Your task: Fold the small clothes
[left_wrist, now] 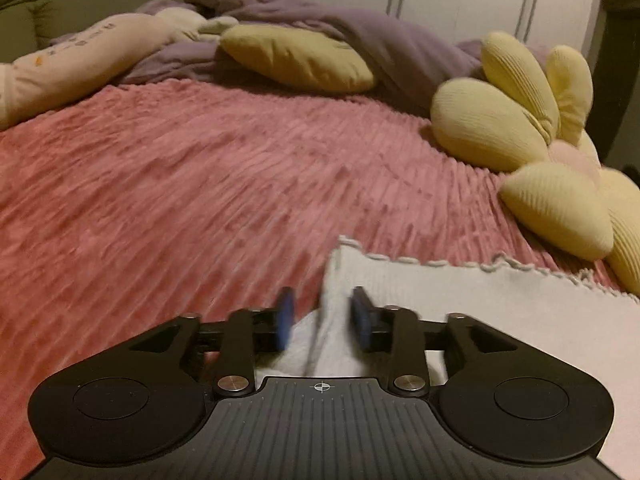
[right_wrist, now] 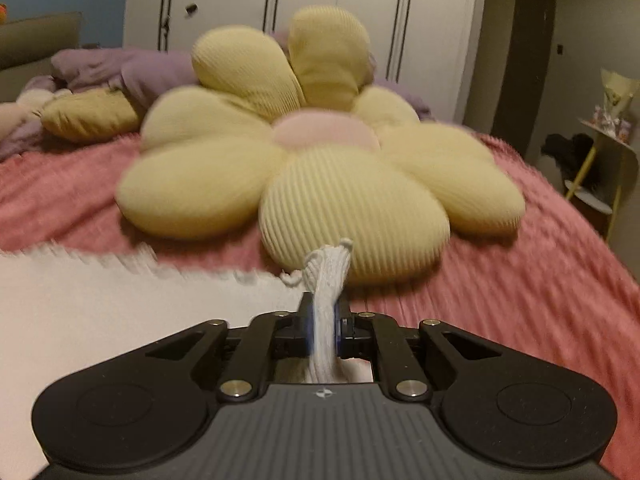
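- Jaws of the left gripper stand apart, with the white cloth loose between them.
- Right gripper pinches a bunched corner.
- Cloth lies on the pink blanket, near the flower pillow.
- A fold looks under way; next, the left must pinch its corner again.

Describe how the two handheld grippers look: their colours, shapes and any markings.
Both look alike. The left gripper and right gripper have a black ribbed body with a small white crosshair mark, two round black discs at the sides, black link arms with silver pivot pins, and blue pads on the jaws. No cables, hands or sleeves show.
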Motion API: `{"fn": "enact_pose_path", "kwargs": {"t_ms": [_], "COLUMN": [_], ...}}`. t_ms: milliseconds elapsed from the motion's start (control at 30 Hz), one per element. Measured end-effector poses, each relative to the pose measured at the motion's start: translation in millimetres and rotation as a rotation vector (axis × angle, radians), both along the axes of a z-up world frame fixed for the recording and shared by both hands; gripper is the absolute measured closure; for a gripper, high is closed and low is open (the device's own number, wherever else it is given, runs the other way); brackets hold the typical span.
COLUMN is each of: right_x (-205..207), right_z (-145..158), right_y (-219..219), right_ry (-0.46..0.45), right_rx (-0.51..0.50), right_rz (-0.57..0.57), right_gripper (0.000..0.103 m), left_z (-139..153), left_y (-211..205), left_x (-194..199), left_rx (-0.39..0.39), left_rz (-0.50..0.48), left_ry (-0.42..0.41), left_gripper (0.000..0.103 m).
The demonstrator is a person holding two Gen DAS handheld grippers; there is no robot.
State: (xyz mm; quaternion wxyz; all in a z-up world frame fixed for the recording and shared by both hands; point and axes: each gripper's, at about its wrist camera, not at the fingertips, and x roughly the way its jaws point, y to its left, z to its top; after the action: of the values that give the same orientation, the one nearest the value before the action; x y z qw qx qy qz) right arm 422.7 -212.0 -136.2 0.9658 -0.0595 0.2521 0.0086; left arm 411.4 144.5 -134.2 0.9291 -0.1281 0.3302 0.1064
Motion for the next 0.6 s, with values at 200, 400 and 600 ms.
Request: {"fn": "enact_pose_path", "kwargs": {"t_ms": [200,400,600], "right_x": [6.5,-37.3,-131.6], "right_z": [-8.7,16.7,16.4], "right_y": [-10.7,-24.9,-32.6], "right_ry": [0.000,-0.022,-0.054], "right_rx": [0.031,0.086,0.114], "right_rz": [-0.079,-0.013,0.070], "right_gripper": [0.059,0.025,0.026], "left_z": [4.6,30.7,29.9], "left_y": [-9.4,-21.7,-28.9], "left_x": [1.6,-50.2,-90.9], "left_rx": [0.083,0.137,0.054], "left_rz": [0.012,-0.124,-0.161], "left_ry": [0.039,0.059,0.121], "left_gripper": [0.042,0.019,0.015]}}
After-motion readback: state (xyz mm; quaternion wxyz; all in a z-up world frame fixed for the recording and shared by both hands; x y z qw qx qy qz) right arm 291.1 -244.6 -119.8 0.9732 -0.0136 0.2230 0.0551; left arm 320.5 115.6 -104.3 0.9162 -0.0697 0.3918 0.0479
